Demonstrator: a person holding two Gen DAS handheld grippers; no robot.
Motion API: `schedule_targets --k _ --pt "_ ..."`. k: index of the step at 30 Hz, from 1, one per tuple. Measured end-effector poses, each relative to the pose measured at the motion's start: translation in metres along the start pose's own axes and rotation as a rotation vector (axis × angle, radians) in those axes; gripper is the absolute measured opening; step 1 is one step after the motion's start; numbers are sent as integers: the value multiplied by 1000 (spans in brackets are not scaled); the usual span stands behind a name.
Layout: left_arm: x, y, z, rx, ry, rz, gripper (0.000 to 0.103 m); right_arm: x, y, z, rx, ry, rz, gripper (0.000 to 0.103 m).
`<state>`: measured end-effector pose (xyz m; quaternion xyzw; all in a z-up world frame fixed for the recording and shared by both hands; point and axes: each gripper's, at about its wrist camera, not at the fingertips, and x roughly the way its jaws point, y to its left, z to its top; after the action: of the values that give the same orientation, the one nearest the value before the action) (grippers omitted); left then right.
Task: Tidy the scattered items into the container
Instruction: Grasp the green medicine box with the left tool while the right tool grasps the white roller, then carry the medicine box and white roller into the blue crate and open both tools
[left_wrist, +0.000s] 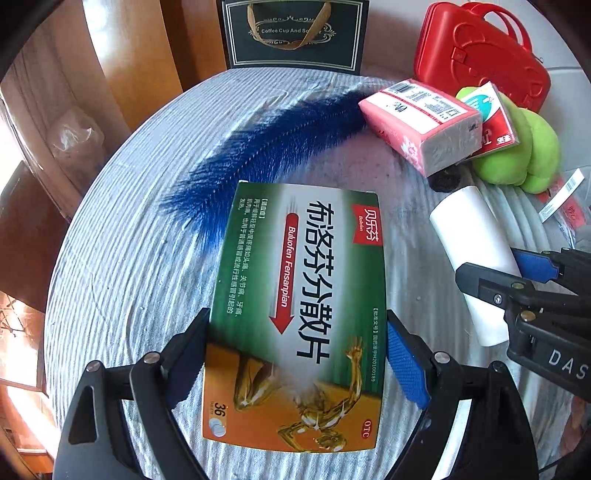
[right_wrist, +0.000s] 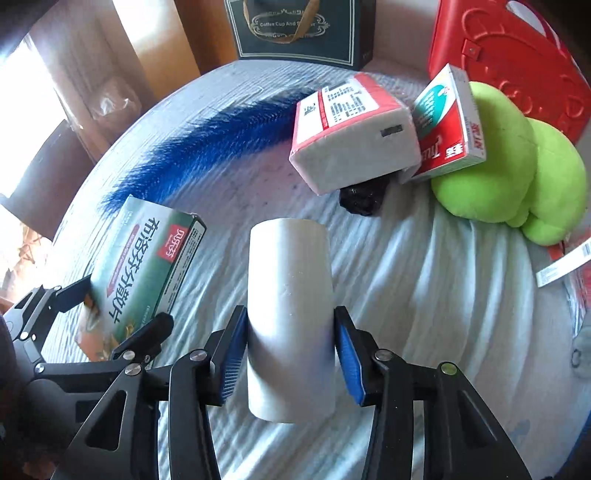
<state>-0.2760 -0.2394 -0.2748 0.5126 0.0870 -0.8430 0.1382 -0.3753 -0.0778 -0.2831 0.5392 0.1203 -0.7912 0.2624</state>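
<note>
My left gripper (left_wrist: 297, 332) is shut on a green and orange medicine box (left_wrist: 295, 280), its pads pressing the box's two long sides above the round striped table (left_wrist: 122, 258). To its right, my right gripper (right_wrist: 290, 321) is shut on a white cylinder (right_wrist: 290, 295), which stands up between the blue pads. The right wrist view shows the left gripper (right_wrist: 125, 306) and the box (right_wrist: 147, 266) at the lower left. The right gripper (left_wrist: 491, 266) and the cylinder (left_wrist: 469, 229) sit at the right edge of the left wrist view.
A blue feather (left_wrist: 266, 147) lies across the table. At the far right are a pink tissue pack (left_wrist: 417, 122), a red and white box (right_wrist: 447, 122), a green plush toy (right_wrist: 498, 166) and a small black item (right_wrist: 362, 199). Behind stand a dark gift bag (left_wrist: 295, 33) and a red case (left_wrist: 476, 51).
</note>
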Motion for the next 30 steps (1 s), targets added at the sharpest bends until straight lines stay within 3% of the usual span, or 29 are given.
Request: schedule_targets --k 5,13,22,30 --pt "-58 -19 1 20 -107 -26 88 -55 -15 -14 25 -86 -3 45" --pt "-140 -91 -3 78 -248 -53 88 -146 -56 -47 57 -227 -42 45" --pt "-215 -192 -45 107 -331 -62 88 -254 -121 -120 43 -368 -52 45" --pt "-283 -250 -68 227 -447 -137 88 -339 -149 -179 132 -501 -129 45"
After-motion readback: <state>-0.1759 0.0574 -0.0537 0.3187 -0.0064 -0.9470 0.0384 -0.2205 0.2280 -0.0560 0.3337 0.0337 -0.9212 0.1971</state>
